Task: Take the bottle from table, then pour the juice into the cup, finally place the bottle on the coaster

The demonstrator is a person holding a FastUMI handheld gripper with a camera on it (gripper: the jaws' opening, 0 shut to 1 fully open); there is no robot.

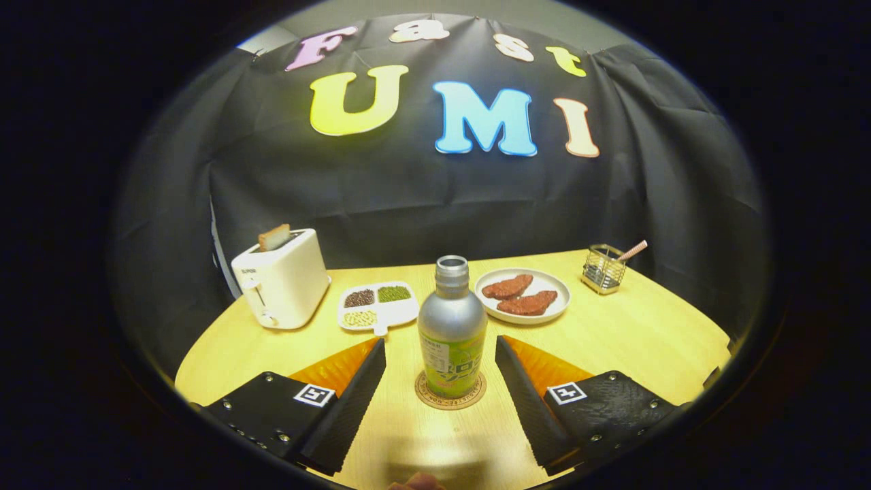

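Observation:
A silver bottle with a green label and no cap stands upright on a round cork coaster on the wooden table. My gripper is open, its two fingers spread to either side of the bottle without touching it. The bottle sits between the fingertips, with a gap on each side.
A white toaster with a slice of bread stands at the far left. Beyond the bottle lie a divided tray of beans and a plate with two meat pieces. A wire holder with a stick sits far right.

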